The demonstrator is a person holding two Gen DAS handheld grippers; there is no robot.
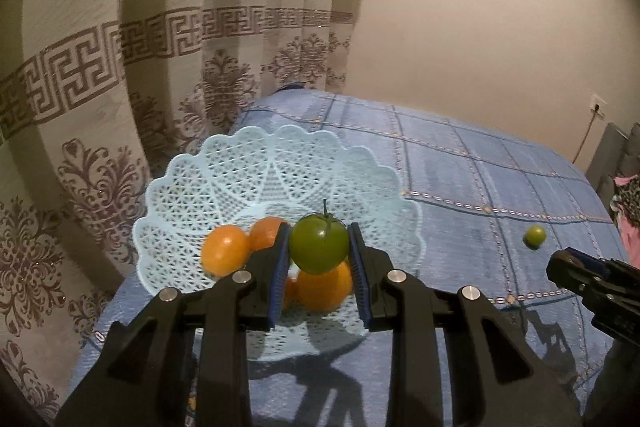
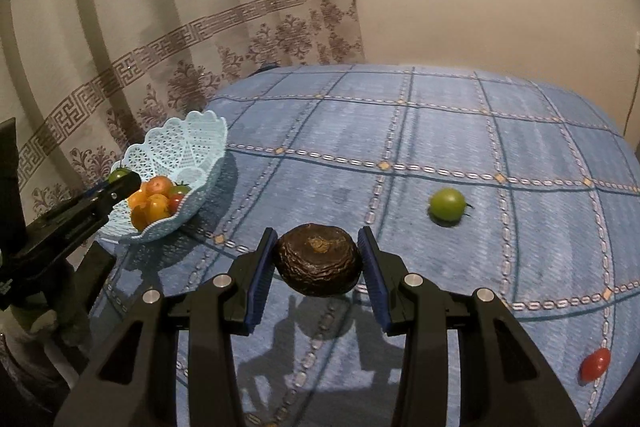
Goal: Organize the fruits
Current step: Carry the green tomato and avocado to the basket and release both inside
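- The green tomato (image 1: pixel 318 243) sat pinched between the blue pads of the left tool (image 1: pixel 319 259), stem up, directly above the oranges (image 1: pixel 224 249) inside the light-blue lattice basket (image 1: pixel 256 167).
- Judged next move: a short descent and release; the drop point lay straight beneath the tool.
- The right tool (image 2: pixel 318 261) clamped a dark wrinkled fruit (image 2: pixel 318 259), broad axis across the pads, above the blue checked bench (image 2: pixel 440 131).
- From the right tool the basket (image 2: pixel 180 143) lay at 10 o'clock, well apart.
- A loose green tomato (image 2: pixel 447 203) lay at 1 o'clock and a red tomato (image 2: pixel 595 363) at 4 o'clock, both nearer the right tool.
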